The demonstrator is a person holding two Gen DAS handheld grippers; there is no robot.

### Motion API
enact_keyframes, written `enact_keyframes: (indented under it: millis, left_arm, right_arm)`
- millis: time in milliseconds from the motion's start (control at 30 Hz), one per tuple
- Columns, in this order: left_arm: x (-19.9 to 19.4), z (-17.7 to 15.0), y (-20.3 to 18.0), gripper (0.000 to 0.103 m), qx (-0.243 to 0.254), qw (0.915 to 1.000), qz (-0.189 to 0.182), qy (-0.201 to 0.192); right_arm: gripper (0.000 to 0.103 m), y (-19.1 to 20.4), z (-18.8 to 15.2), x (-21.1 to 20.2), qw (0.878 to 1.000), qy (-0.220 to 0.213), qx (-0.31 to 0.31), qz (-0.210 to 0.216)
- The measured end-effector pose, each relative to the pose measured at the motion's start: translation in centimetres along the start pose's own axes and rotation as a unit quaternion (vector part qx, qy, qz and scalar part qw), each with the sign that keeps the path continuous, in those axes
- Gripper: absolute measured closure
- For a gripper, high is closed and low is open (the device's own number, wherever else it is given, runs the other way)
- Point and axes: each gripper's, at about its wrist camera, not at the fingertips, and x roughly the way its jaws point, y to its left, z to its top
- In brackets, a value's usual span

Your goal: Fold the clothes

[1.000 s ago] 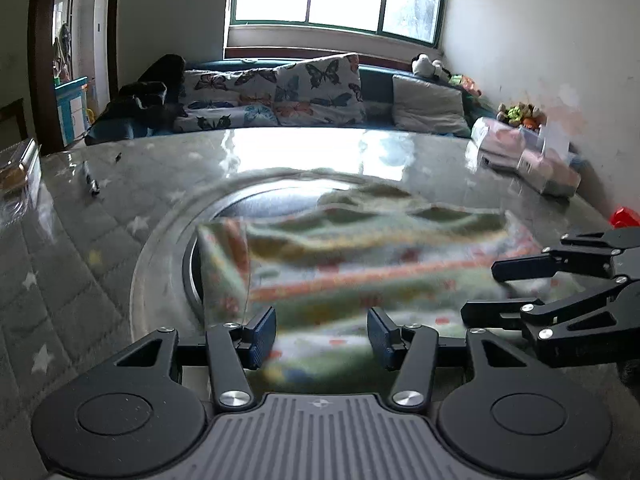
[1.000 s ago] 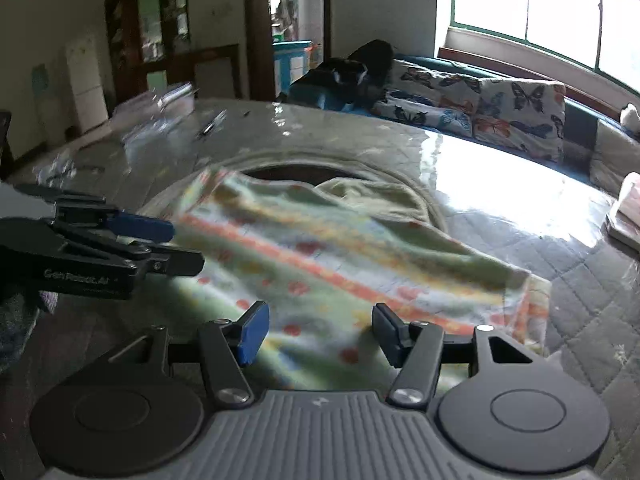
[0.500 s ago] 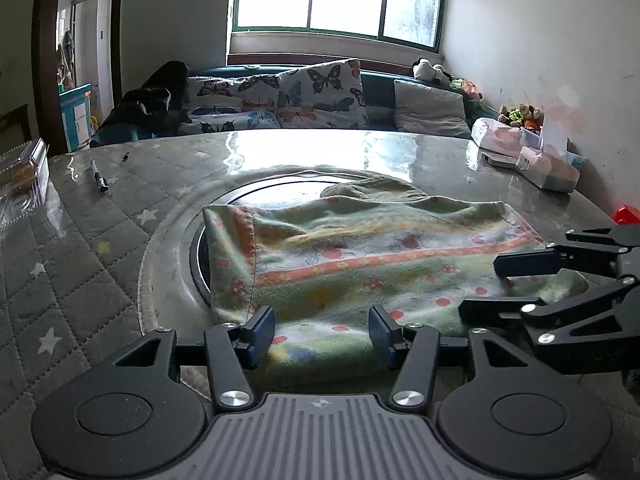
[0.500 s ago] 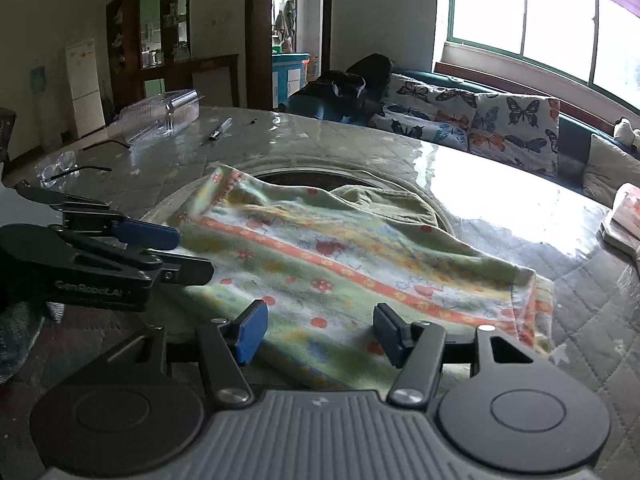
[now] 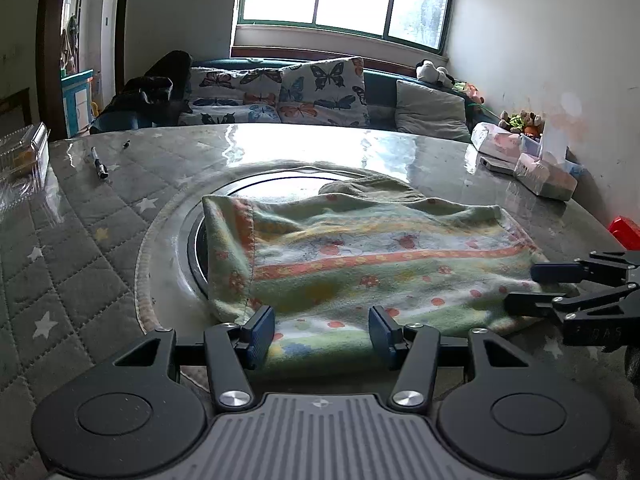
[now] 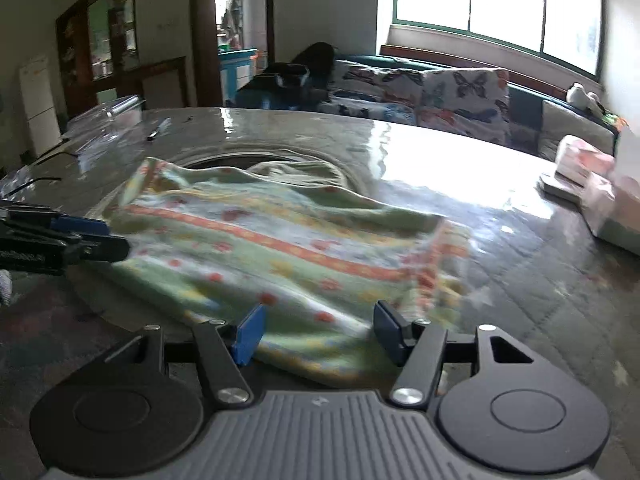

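Two blue-padded fingers of the left gripper (image 5: 322, 334) stand apart at a middling width in the left wrist view, nothing pinched between them; they hover over the near edge of the green patterned cloth (image 5: 360, 256). That cloth, with orange bands and red dots, lies spread on the round table (image 5: 100, 248), partly covering the table's central round turntable (image 5: 276, 184). A plain green fold of cloth bunches at its far edge. The right gripper (image 5: 520, 288) comes in from the right of the cloth, its fingers apart, one above the other, at the cloth's right corner; whether they touch it I cannot tell. Left of the cloth lie a black marker pen (image 5: 99, 162) and a clear plastic box (image 5: 24, 156). Right of it sit tissue packs (image 5: 544, 176).

From the right wrist view, blurred, the right gripper (image 6: 320, 334) is likewise half open and empty, poised over the cloth's (image 6: 280, 248) near edge. The left gripper (image 6: 96, 240) reaches in from the left of the cloth, fingers parted at the cloth's left edge. Beyond the cloth, the turntable's rim (image 6: 224, 158) shows.
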Motion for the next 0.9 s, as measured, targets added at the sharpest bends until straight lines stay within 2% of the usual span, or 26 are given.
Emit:
enact_keyframes:
  millis: [233,333,567,733,900]
  left_arm:
    - [-0.6,1.2,0.3,0.047,-0.008,0.9999,-0.006,-0.008]
    - [0.0,2.1,0.4,0.047,-0.012,0.9999,-0.01,-0.007]
    - [2.5,4.9,-0.3,0.049,-0.014,0.9996,-0.024,-0.009]
    - [5.2,6.9,-1.6,0.053,-0.005,0.9993,-0.036,-0.003]
    - [8.5,8.3,-1.7,0.068,-0.019,0.9991,-0.033,0.021]
  right_arm:
    - [0.047,-1.2,0.4,-0.8,1.0,0.006,0.014,0.004]
    - [0.047,-1.3,1.6,-0.7,1.0,-0.002,0.015,0.009]
    - [0.047,-2.2,4.3,2.8,1.0,0.002,0.022,0.019]
    - [0.052,-2.2,6.1,4.9,0.999,0.009,0.014,0.033]
    - [0.065,-1.7,7.6,6.9,0.999,0.011,0.013,0.047]
